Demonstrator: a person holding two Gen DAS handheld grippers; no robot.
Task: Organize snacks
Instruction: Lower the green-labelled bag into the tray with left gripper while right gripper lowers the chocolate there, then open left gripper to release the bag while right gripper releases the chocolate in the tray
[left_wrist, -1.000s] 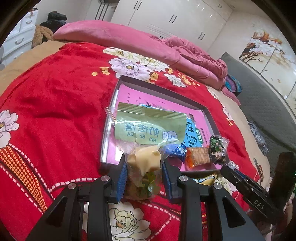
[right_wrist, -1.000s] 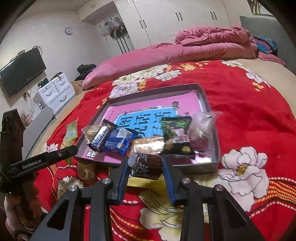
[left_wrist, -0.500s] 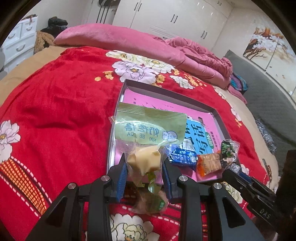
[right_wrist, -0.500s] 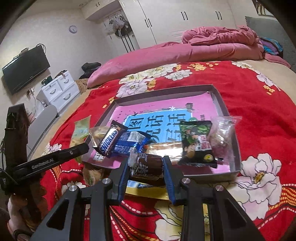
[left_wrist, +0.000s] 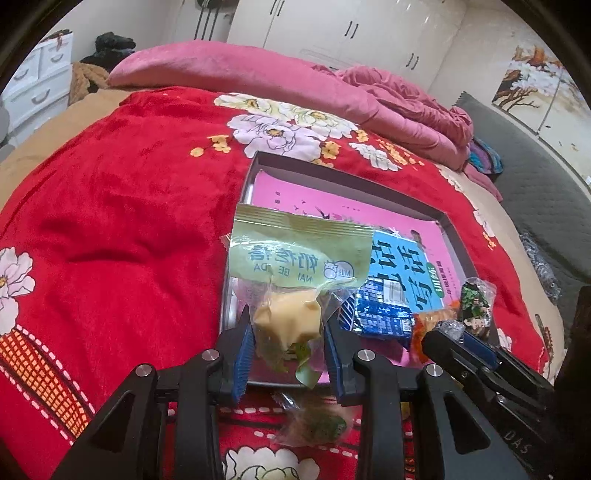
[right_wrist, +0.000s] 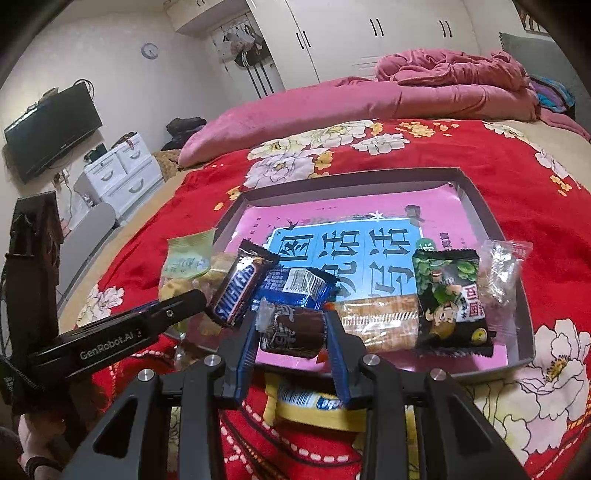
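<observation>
our left gripper (left_wrist: 288, 350) clenches a clear packet with a green printed top (left_wrist: 295, 280) over the near edge of the grey cardboard tray (right_wrist: 480, 206) on the red floral bed blanket (left_wrist: 129, 221); our right gripper (right_wrist: 291, 339) clenches a brown wrapped sweet (right_wrist: 291, 328) above the tray's near edge.

"SNICKERS" on the brown bar wrapper (right_wrist: 236, 295), "GenRobot.AI" on the left gripper (right_wrist: 107, 345), "NAI BE DA" on the green bag (left_wrist: 295, 254).

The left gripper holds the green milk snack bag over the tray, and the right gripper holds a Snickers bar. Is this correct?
Not quite. The right gripper holds a dark brown wrapped candy; the Snickers bar lies in the tray, as the right wrist view shows. The rest is correct.
</observation>
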